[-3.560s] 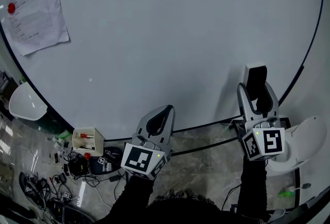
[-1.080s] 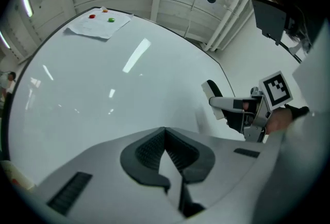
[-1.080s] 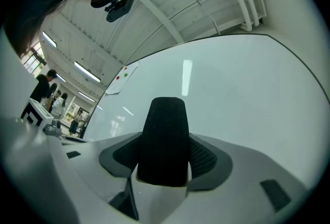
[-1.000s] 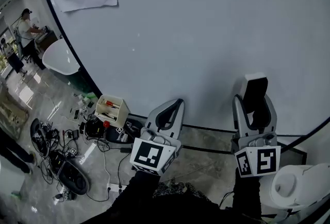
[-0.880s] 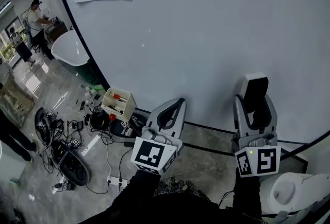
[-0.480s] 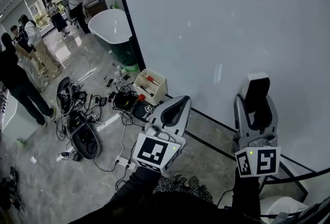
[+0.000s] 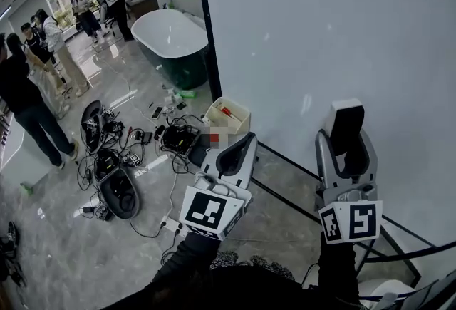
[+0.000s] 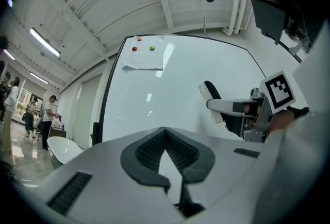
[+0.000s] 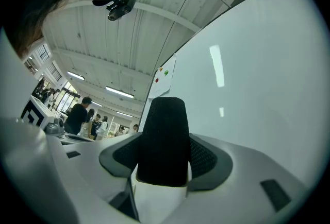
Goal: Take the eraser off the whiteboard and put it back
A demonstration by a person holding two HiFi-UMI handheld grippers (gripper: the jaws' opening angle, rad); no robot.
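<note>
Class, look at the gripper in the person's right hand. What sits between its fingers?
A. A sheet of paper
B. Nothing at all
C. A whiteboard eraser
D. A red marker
C: in the right gripper view, the right gripper has its fingers closed on the eraser, whose black felt face stands up between them.

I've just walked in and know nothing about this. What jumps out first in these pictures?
The huge whiteboard fills the right side, with a black-and-white eraser clamped in the right tool in front of it. To the left, a bathtub stands near a tangle of cables on the floor.
</note>
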